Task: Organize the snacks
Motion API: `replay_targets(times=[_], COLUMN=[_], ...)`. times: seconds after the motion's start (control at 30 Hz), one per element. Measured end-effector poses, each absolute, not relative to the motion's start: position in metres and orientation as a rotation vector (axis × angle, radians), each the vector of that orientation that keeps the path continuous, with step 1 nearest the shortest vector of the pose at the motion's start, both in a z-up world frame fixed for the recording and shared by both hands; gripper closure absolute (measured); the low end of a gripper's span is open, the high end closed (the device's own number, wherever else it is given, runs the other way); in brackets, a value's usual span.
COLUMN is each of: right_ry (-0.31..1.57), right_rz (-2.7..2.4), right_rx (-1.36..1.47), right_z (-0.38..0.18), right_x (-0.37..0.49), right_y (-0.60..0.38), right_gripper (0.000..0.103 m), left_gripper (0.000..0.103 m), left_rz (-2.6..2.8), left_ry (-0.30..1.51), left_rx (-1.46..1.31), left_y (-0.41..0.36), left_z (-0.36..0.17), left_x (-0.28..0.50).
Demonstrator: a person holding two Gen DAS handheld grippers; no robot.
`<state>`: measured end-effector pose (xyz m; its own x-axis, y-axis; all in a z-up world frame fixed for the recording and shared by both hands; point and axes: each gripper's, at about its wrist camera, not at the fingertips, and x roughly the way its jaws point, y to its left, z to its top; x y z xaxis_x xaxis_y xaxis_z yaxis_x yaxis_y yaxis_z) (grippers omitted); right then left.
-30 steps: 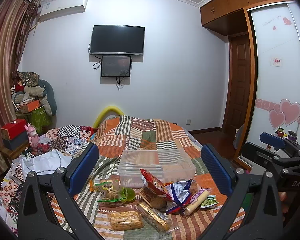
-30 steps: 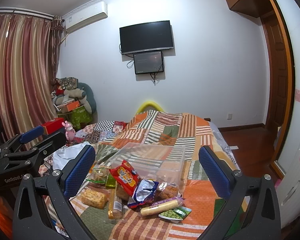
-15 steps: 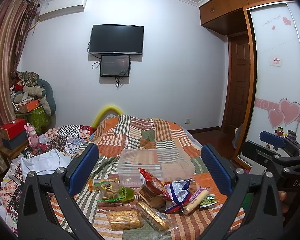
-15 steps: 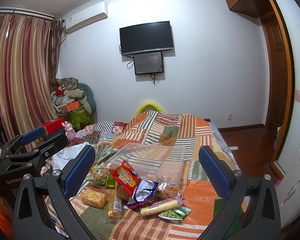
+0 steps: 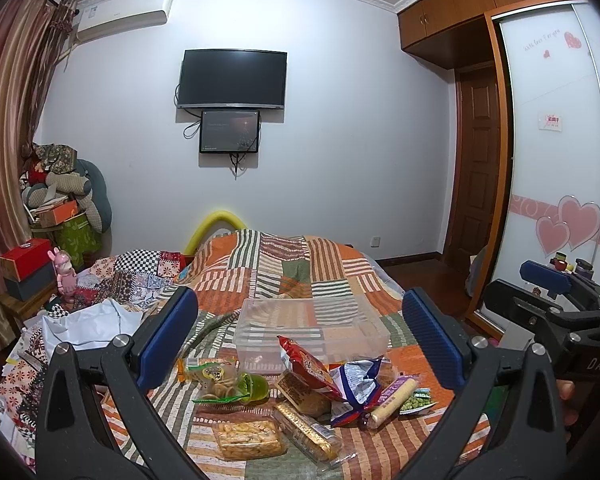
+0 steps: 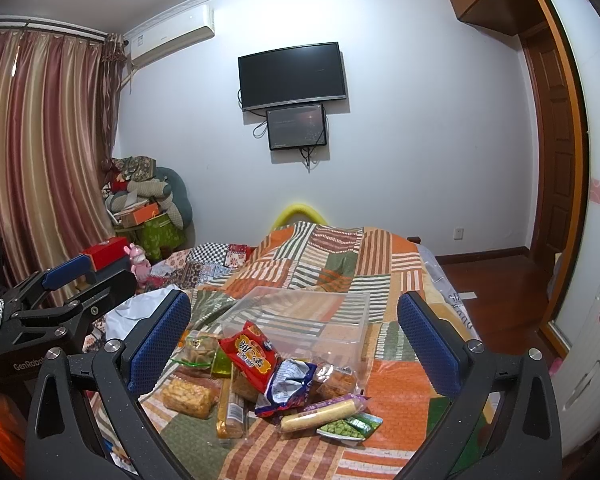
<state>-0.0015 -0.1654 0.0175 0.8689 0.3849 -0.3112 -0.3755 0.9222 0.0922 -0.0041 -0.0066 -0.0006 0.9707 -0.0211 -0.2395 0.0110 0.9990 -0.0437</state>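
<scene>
A pile of snack packets lies on the patchwork bed: a red chip bag (image 5: 306, 366) (image 6: 249, 350), a blue-white bag (image 5: 354, 384) (image 6: 286, 380), a cream roll (image 5: 392, 398) (image 6: 320, 414), green peas (image 6: 342, 428), and orange biscuit packs (image 5: 248, 438) (image 6: 188, 396). An empty clear plastic bin (image 5: 312, 330) (image 6: 300, 316) stands just behind them. My left gripper (image 5: 300, 340) is open and empty, above the near side of the pile. My right gripper (image 6: 294, 340) is open and empty too, also short of the pile.
The bed's quilt (image 5: 284, 272) stretches back to a yellow headboard arc (image 5: 216, 222). Crumpled cloth and paper (image 5: 84, 320) lie at the left. A red box (image 5: 26, 254) and a pink toy (image 5: 64, 272) sit on a side stand. Wardrobe doors (image 5: 556, 160) stand at the right.
Both views have barely shifted; the grippers stay open and the snacks lie as before.
</scene>
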Motion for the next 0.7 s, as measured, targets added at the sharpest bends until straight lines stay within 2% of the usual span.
replay_targets(times=[0.7], right_ry=[0.335], right_rz=[0.391], right_rx=[0.042], right_z=[0.0160], right_x=[0.0011], right_y=[-0.1678], right_gripper=[0.000], left_gripper=[0.000], left_rz=[-0.027], left_ry=[0.263], left_rx=[-0.045], left_y=[-0.0054], left_z=[-0.0027], left_x=[-0.0004])
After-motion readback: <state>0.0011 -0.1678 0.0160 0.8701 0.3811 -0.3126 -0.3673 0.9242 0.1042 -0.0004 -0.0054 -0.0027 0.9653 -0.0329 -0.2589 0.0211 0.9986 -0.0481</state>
